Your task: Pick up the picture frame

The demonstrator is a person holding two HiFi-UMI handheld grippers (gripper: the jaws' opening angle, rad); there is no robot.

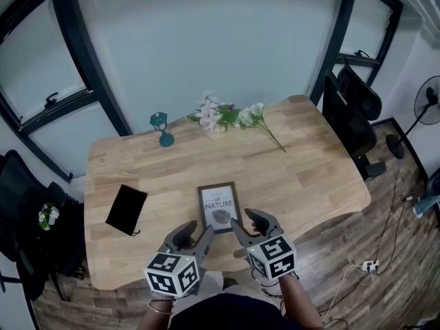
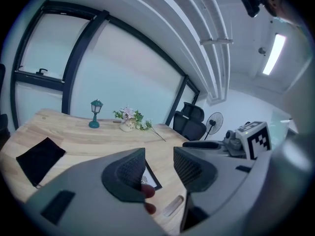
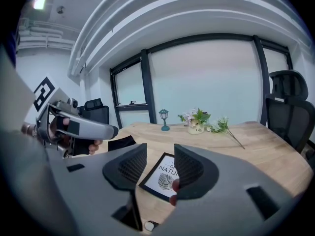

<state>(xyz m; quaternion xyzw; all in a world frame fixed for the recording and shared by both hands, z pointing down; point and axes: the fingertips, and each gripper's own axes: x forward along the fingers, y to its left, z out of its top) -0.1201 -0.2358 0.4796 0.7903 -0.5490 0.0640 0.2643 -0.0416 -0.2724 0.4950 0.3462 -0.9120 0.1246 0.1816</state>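
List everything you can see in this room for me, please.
table: 1, light wood, centre
picture frame: 1, black with white print, near the table's front edge
flat item: 1, black, table's left side
lantern: 1, teal, back of table
flowers: 1 bunch, pink, white, green, back of table
office chair: 1, black, floor at right
standing fan: 1, black, far right
left gripper: 1, grey, open, empty, above front edge
right gripper: 1, grey, open, empty, beside it

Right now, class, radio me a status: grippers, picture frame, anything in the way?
Left gripper open, empty. Right gripper open, empty. Picture frame flat on table, untouched, just ahead of both. Nothing blocking.
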